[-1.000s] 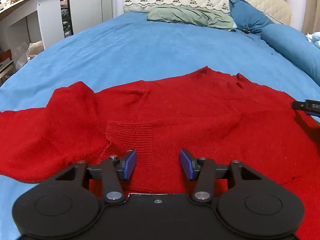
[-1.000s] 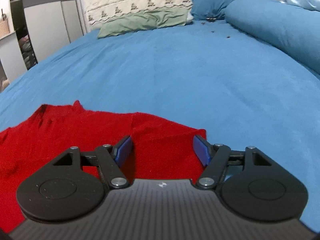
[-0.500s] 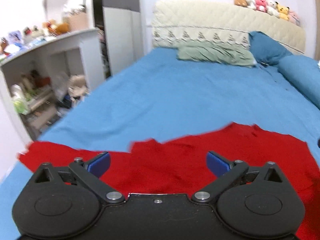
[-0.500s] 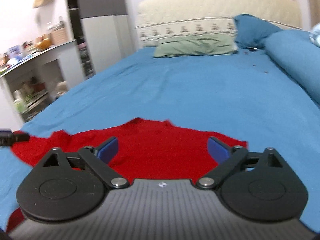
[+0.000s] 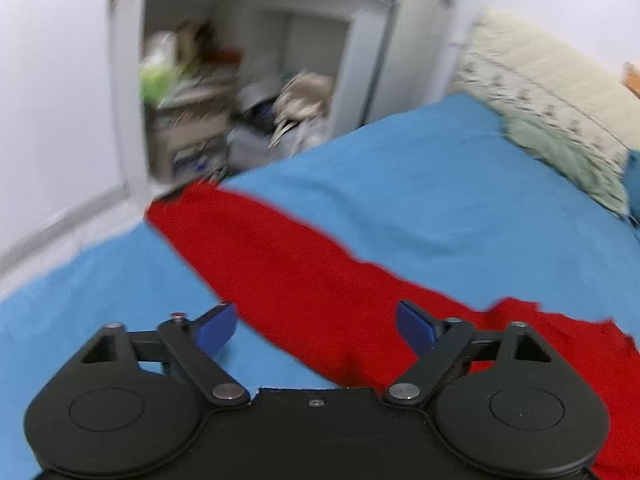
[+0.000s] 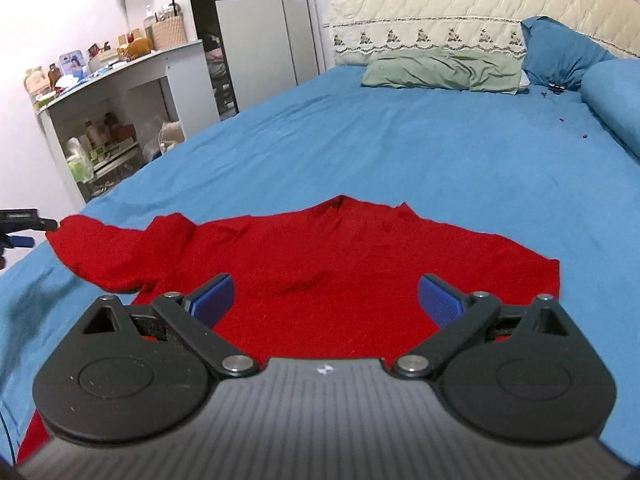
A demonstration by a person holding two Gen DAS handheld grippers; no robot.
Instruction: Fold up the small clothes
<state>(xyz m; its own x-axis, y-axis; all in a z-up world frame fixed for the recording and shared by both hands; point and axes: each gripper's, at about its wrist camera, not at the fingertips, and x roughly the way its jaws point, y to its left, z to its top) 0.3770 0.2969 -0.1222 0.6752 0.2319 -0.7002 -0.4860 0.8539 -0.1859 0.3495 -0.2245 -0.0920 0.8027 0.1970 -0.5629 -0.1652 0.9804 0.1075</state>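
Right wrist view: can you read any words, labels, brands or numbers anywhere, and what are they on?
No readable text in either view.
Small white emblem on the right hand-held gripper body: a mark, no letters.
Boxes and bottles on the white shelf unit: too small to read.
Left wrist view: blurred, nothing legible.

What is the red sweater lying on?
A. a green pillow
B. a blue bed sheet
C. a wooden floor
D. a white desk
B. The red sweater is spread flat on the blue sheet of the bed; the green pillow sits far off by the headboard.
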